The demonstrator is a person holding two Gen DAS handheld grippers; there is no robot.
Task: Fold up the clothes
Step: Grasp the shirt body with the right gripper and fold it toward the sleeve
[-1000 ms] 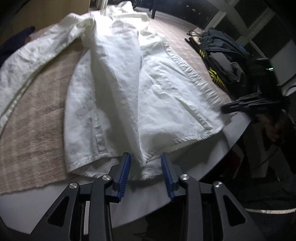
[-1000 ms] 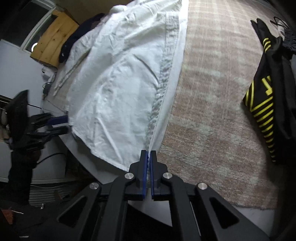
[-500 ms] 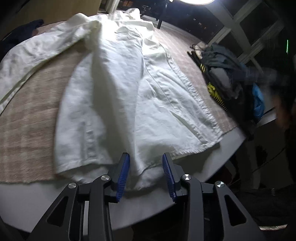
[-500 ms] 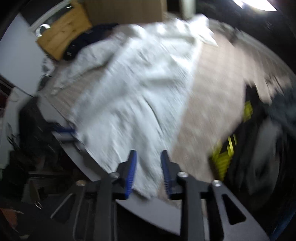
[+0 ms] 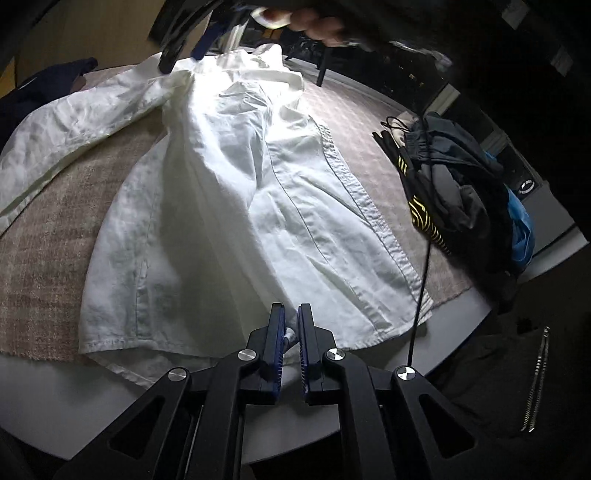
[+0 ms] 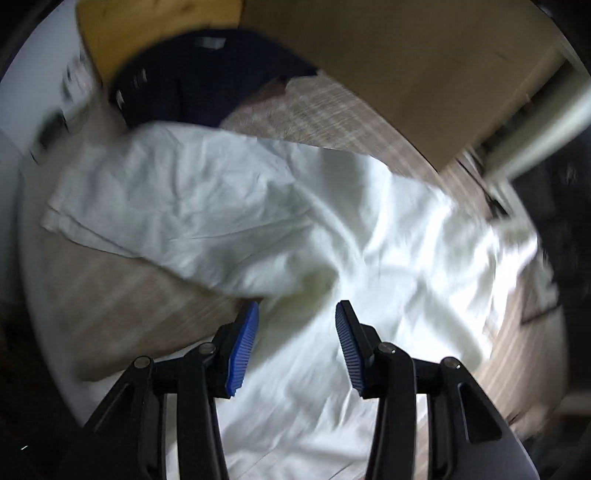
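Your left gripper (image 5: 291,325) has just closed its blue pads on the near hem of the white shirt (image 5: 229,206), and a small fold of cloth is pinched between them at the table's front edge. The shirt lies spread on the checked beige cloth (image 5: 44,236) that covers the round table (image 5: 51,391), collar at the far side, one sleeve (image 5: 74,129) stretched out to the left, the button placket running down its right half. Your right gripper (image 6: 297,332) stands unclenched above the shirt's shoulder, its jaws having just widened a little; white cloth shows in the gap, but the pads do not press it. That view is smeared with motion, so whether the tips touch the fabric is hard to say. From the left wrist view you can see that gripper (image 5: 184,48) near the collar, with your hand (image 5: 321,26) behind it. A heap of dark clothes (image 5: 458,192) sits at the table's right, and a navy garment (image 6: 207,77) lies beyond the sleeve.
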